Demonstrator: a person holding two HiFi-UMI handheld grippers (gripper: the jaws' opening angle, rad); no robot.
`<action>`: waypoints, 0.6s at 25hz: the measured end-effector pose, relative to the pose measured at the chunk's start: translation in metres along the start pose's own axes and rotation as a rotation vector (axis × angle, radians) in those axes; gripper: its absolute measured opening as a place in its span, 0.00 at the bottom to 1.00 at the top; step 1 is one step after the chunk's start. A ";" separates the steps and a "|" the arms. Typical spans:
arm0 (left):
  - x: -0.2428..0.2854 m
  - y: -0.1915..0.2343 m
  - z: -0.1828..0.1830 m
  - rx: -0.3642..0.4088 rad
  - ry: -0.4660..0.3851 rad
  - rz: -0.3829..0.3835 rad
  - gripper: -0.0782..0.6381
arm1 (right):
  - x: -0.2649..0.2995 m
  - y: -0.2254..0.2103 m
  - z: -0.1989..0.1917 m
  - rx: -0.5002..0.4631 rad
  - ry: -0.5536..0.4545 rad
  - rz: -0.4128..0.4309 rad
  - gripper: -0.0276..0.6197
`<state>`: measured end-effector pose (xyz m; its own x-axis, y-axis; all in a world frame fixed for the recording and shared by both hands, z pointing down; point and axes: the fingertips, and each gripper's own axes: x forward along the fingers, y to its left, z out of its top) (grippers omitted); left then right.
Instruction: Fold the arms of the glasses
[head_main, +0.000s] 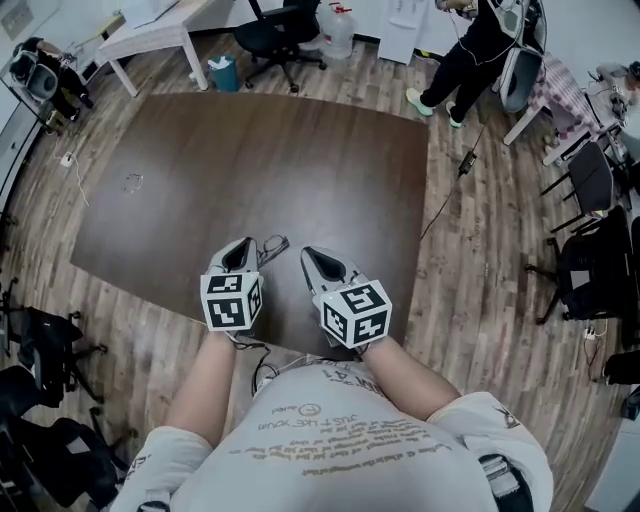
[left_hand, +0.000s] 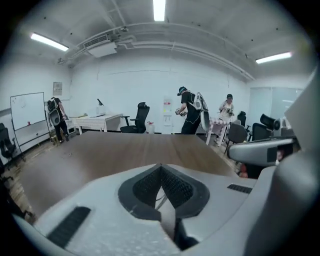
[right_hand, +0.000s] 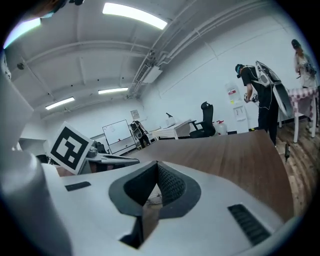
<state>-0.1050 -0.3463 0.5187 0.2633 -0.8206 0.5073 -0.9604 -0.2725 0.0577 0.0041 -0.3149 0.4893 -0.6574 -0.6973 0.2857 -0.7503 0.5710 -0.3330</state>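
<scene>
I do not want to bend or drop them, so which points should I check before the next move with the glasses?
1. Left gripper shut on the thin wire-framed glasses: ok, jaws together, frame at its tip.
2. Right gripper free to push an arm: ok, shut on nothing.
3. Glasses arms already folded: cannot tell, too small.
4. Dark brown wooden table below the glasses: ok.
5. Grip firm enough: cannot tell.
</scene>
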 end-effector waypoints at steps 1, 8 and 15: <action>-0.006 -0.004 0.001 -0.018 -0.004 -0.013 0.13 | -0.002 0.002 0.003 -0.003 -0.008 0.000 0.06; -0.052 -0.027 0.002 -0.028 -0.046 -0.057 0.13 | -0.021 0.025 0.015 -0.070 -0.061 -0.003 0.06; -0.096 -0.053 -0.010 -0.013 -0.066 -0.082 0.13 | -0.060 0.047 0.012 -0.090 -0.095 -0.022 0.06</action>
<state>-0.0800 -0.2484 0.4754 0.3457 -0.8274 0.4426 -0.9365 -0.3334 0.1083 0.0092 -0.2508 0.4458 -0.6342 -0.7458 0.2040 -0.7707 0.5885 -0.2445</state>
